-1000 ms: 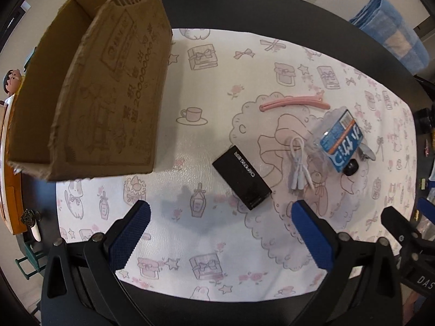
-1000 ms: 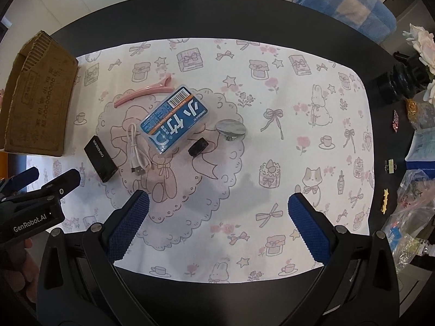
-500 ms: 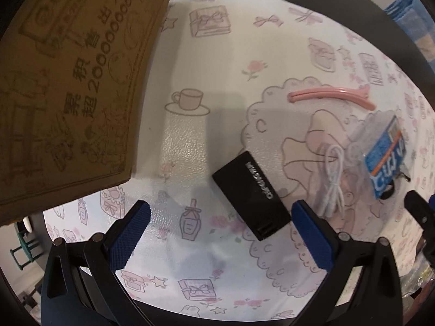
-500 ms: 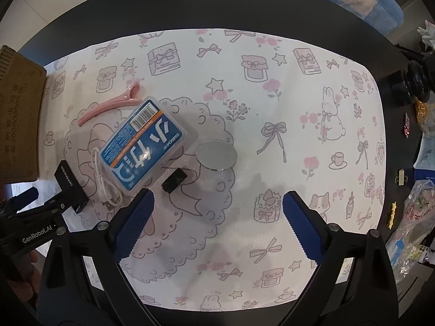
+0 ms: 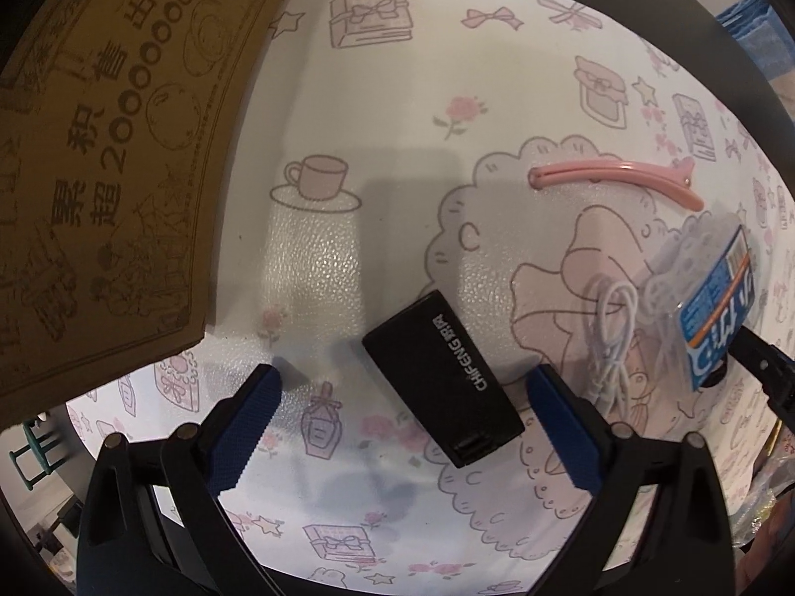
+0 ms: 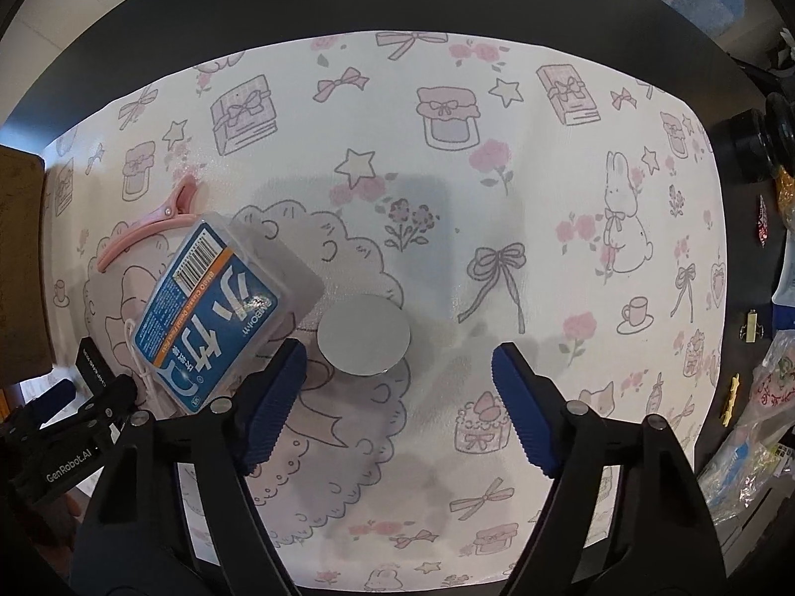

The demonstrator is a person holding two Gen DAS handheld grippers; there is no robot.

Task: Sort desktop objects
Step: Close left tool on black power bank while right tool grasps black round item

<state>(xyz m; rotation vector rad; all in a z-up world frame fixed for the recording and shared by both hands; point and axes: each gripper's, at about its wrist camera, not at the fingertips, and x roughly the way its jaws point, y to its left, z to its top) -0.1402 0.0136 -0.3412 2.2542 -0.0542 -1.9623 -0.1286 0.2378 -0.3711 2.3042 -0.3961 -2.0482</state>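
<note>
My left gripper (image 5: 402, 387) is open, low over the patterned mat, its jaws either side of a black rectangular device (image 5: 442, 377) lying at a slant. A coiled white cable (image 5: 613, 337) and a clear box with a blue label (image 5: 715, 313) lie to its right, a pink hair clip (image 5: 616, 176) beyond. My right gripper (image 6: 397, 372) is open and empty just short of a flat round grey disc (image 6: 364, 335). The blue-label box (image 6: 218, 313) lies left of the disc, with the pink clip (image 6: 144, 236) behind it.
A brown cardboard box (image 5: 114, 149) stands at the left of the mat. The dark round table (image 6: 348, 5) shows around the mat (image 6: 497, 198). Small clips, bags and dark round items (image 6: 745, 144) crowd the right table edge. The left gripper's body (image 6: 59, 442) shows at lower left.
Both grippers have moved down and forward. The left has closed in on the black device; the right has closed in on the grey disc. Nothing on the mat has moved.
</note>
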